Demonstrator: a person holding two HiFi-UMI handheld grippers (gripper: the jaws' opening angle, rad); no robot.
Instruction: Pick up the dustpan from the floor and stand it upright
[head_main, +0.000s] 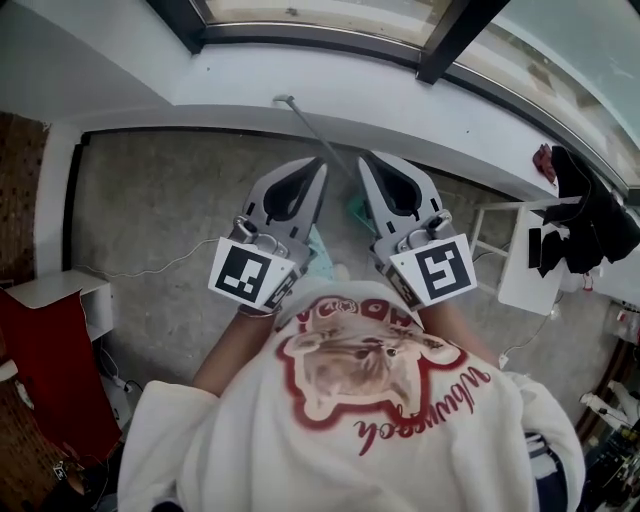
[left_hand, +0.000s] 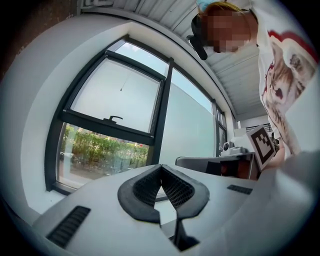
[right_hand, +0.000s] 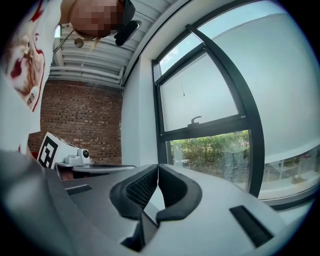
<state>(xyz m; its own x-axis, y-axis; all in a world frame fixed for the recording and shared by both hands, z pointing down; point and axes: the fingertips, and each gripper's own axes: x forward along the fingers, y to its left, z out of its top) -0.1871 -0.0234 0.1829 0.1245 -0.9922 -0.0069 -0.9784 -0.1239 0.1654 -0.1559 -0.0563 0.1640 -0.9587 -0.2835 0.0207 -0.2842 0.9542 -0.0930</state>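
**Reach step: both grippers empty above the dustpan**

I've got both grippers out in front of the person's chest, pointing level toward the window wall, side by side and near each other. Left gripper (head_main: 320, 166): fingers (left_hand: 146, 189) pressed together at the tips, nothing between them. Right gripper (head_main: 364, 162): fingers (right_hand: 176, 187) pressed together too, empty. Both gripper views show only the window (left_hand: 115, 110) and the room, no dustpan.

Dustpan (head_main: 356, 208): teal, down on the floor (head_main: 150, 220), mostly hidden under and between the two grippers in the head view. Its long thin handle (head_main: 306, 126) runs out from between the grippers toward the white wall under the window. I can't tell if the tip rests on the wall or lies flat. A white counter (head_main: 520, 270) with a dark cloth (head_main: 590, 215) on it stands well apart at right, not involved.

My read of the step: reaching, nothing picked up yet, task barely begun. The next move calls for tipping one gripper down toward the floor, spreading its fingers, bringing them around the handle and closing. The handle is thin, so the pinch needs to be centred or it may slip or roll. The other gripper could steady the pan end while it gets stood up. Risk: the pan sits out of sight below the grippers, so I'd be lowering blind until a gripper view picks it up.
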